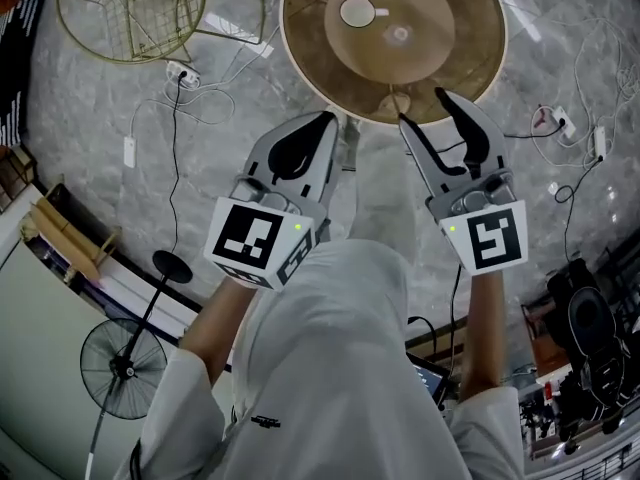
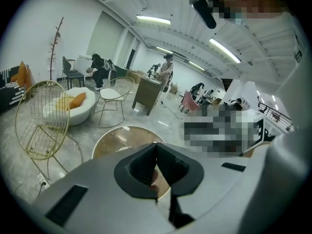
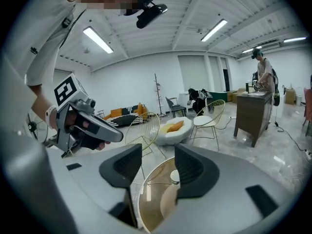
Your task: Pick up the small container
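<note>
Jaws of the right gripper (image 1: 421, 108) stand apart with nothing between them, while those of the left gripper (image 1: 330, 120) are pressed together at the tips, also empty. Through the right pair's gap, in the right gripper view, the small container (image 3: 174, 176) shows as a pale round shape on the round counter (image 3: 151, 199). In the head view the small container (image 1: 357, 11) sits at the upper middle of the frame, left of the middle of the counter (image 1: 450, 38), well apart from both grippers.

The task appears to be at its approach step, with the pick-up not yet begun. The next move likely calls for lowering and reaching the open right gripper toward the top of the frame until the jaws straddle the container, then closing on it.

Both grippers are held side by side in front of the person's chest at the centre of the head view, pointing up-frame toward the counter's near rim. The bare forearms rise from white sleeves at the lower edge, marker cubes facing the camera.
</note>
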`<state>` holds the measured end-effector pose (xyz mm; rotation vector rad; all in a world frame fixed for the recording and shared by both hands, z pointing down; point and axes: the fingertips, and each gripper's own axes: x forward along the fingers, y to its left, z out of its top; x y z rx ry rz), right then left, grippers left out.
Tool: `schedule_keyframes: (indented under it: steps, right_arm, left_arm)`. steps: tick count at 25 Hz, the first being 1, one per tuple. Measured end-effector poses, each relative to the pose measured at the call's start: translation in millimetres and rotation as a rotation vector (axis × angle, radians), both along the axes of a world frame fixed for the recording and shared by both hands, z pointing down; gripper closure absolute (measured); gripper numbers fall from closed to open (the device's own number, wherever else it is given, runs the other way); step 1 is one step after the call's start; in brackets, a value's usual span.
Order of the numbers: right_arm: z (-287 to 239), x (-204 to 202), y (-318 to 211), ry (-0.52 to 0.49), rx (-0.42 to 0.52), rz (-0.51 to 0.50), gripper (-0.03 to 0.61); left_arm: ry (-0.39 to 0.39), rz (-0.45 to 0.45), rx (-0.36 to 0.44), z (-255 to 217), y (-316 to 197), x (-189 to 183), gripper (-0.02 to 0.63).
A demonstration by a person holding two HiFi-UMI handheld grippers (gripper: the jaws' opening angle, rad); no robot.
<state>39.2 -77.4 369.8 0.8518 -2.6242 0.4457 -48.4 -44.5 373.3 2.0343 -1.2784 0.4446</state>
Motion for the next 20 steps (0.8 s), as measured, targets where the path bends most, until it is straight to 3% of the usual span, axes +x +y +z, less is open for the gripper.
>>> schedule_keyframes:
  steps: [3, 5, 14, 20]
  right_arm:
    - [19, -1, -7, 0.006, -0.022, -0.014, 0.316]
    - [31, -1, -11, 0.008, -0.033, -0.008, 0.239]
    - [86, 4, -33, 0.019, -0.039, -0.030, 0.216]
    - [121, 0, -42, -0.001, -0.109, -0.010, 0.163]
  left_arm:
    - [-0.008, 0.003, -0.001, 9, -7, 4, 0.594]
    - [-0.011, 0.005, -0.003, 16, -10, 6, 0.594]
    - [-0.023, -0.031, -0.046, 62, -24, 7, 0.594]
    - [-0.036, -0.005, -0.062, 93, -28, 13, 0.594]
